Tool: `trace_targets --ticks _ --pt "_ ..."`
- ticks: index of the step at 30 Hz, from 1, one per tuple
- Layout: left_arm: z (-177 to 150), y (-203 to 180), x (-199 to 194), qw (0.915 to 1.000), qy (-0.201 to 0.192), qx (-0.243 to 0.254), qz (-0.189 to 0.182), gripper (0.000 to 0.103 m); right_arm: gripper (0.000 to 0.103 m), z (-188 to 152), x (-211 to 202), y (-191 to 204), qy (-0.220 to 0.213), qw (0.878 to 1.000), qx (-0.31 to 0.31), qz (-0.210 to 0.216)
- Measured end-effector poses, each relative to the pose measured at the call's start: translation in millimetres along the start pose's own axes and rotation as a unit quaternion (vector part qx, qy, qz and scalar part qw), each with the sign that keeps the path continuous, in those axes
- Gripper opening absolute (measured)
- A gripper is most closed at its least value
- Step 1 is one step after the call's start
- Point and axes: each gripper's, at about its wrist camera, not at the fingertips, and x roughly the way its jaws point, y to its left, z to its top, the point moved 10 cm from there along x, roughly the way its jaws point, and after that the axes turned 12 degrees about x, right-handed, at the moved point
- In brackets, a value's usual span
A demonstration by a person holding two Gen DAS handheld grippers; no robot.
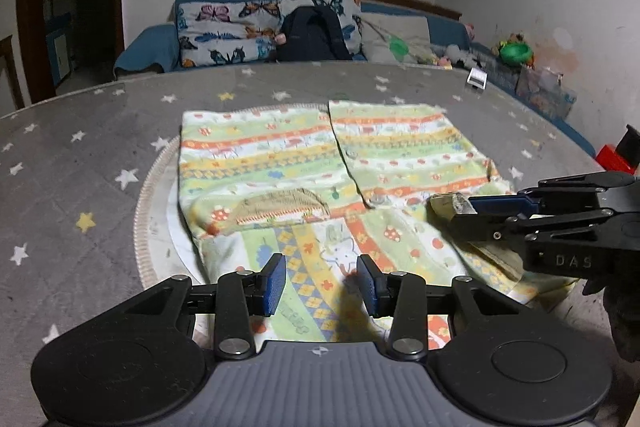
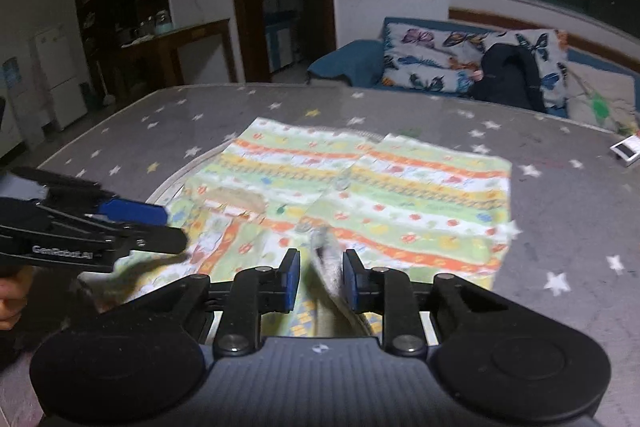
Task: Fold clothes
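Observation:
A child's garment [image 1: 304, 163] with green, orange and yellow stripes lies spread flat on the star-print table [image 1: 80, 155], its near part folded over. My left gripper [image 1: 322, 281] hovers open over the near edge of the cloth, with nothing between its blue pads. From the right comes my right gripper [image 1: 460, 213], at a raised hem of the garment. In the right wrist view, that gripper [image 2: 322, 277] has its fingers apart, and a lifted edge of the garment [image 2: 400, 195] leans against the right pad. The left gripper [image 2: 176, 227] shows at the left.
A small white box [image 1: 476, 79] sits on the table's far right, also the box [image 2: 626, 150] in the right wrist view. A round mat edge [image 1: 146, 211] shows under the garment. Behind the table stands a sofa [image 1: 148, 51] with butterfly cushions and a black backpack [image 1: 312, 35].

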Motion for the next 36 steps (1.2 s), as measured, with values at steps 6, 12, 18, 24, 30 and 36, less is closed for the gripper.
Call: trace_targets --ticks 6,12,18,24,30,36 --pt "-6.5 0.3 6.8 0.9999 0.01 0.003 -0.001 0.042 0.024 -11.8 7.6 -11.2 0.018 1.0 -0.001 -0.02" --pt "-7.3 -1.1 8.3 0.9999 0.012 0.01 0.001 0.042 0.034 -11.7 -9.1 -45.7 0.006 0.998 0.024 -0.052" --pt "0.4 -6.0 4.6 0.9999 0.005 0.016 0.002 0.042 0.034 -2.3 -23.5 -60.1 -0.016 0.997 0.031 -0.074" --pt "-2.1 -11.4 9.7 0.999 0.015 0.041 0.008 0.042 0.034 -13.8 -7.4 -49.4 0.009 0.998 0.015 -0.059" --pt "0.3 -11.3 -22.0 0.9993 -0.002 0.032 -0.02 0.044 0.034 -13.8 -24.5 -41.0 0.006 0.998 -0.009 -0.057" --pt "-4.0 -39.3 -55.4 0.996 -0.011 0.049 -0.074 0.052 0.042 -30.4 -55.8 -13.1 0.021 0.997 -0.067 -0.025"
